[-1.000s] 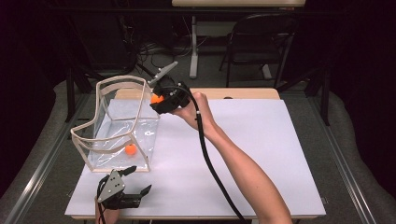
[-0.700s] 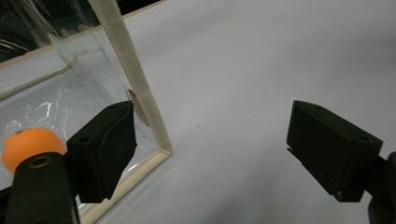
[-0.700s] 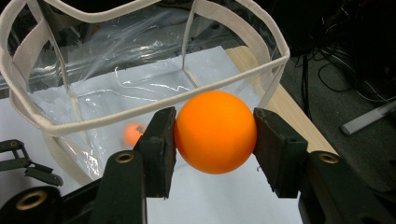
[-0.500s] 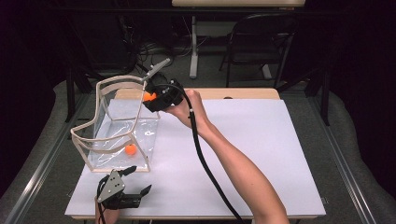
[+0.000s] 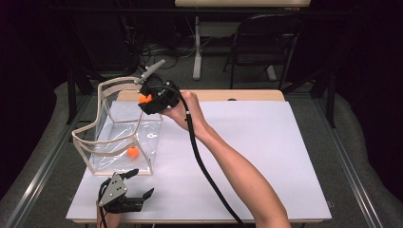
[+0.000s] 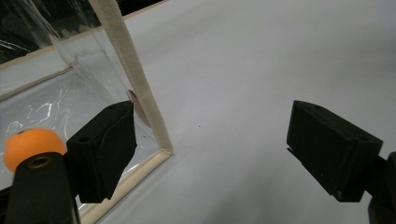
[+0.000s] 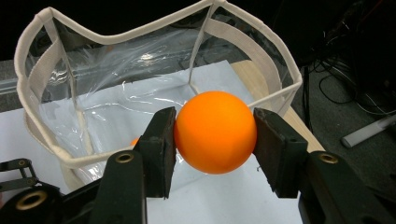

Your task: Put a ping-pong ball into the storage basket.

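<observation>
- Two orange balls are in play: one orange ball [image 7: 215, 132] sits clamped between the right gripper [image 7: 214, 140]'s black pads, which press on it from both sides.
- Seen from the high view, the right gripper [image 5: 147, 98] hangs over the far right corner of the clear bag [image 5: 107, 145], above its cream-trimmed rim, with the held ball [image 5: 144, 98] showing orange at its front.
- From the right gripper view, the bag [image 7: 60, 70] stands open just beyond and below the held ball, its rim wavy and its clear walls upright.
- A second orange ball [image 5: 133, 152] lies on the bag's floor, toward the near side; the left gripper view shows it [image 6: 31, 144] through the clear wall.
- The left gripper [image 5: 127, 189] rests low on the white table sheet [image 5: 266, 152], just in front of the bag's near corner.
- Its jaws stand wide apart with nothing between them, only bare sheet; the left pad [image 6: 105, 149] lies close beside the bag's corner trim.
</observation>
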Demonstrator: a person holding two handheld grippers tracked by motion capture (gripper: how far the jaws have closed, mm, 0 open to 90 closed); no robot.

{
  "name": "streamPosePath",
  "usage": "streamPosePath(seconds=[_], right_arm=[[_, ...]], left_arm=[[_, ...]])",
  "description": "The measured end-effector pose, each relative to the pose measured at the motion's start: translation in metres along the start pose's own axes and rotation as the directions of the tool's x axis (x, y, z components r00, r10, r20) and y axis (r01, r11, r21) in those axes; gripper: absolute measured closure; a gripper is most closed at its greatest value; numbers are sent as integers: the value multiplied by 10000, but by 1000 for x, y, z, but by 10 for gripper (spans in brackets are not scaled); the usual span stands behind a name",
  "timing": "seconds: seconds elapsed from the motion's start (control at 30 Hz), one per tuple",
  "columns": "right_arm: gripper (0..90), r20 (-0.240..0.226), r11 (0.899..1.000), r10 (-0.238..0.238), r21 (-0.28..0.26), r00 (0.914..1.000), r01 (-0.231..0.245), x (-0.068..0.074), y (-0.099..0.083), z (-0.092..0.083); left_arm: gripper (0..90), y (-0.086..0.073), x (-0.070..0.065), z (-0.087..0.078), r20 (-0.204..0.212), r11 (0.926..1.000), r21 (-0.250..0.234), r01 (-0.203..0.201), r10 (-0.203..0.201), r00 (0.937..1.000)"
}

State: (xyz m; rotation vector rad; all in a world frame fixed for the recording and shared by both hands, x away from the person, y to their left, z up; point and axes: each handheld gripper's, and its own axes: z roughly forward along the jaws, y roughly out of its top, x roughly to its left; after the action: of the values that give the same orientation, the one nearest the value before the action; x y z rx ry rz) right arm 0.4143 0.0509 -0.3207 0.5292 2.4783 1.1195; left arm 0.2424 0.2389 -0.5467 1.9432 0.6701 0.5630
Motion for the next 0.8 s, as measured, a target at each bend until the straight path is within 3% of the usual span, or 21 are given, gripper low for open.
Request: streamPosePath(seconds=[0.8], right_arm=[[507,-283,9996,-248,-132,9993,245,17,12,13]], left_arm=[[161,0,0,0,10,10000,-2,-8,8,10000]])
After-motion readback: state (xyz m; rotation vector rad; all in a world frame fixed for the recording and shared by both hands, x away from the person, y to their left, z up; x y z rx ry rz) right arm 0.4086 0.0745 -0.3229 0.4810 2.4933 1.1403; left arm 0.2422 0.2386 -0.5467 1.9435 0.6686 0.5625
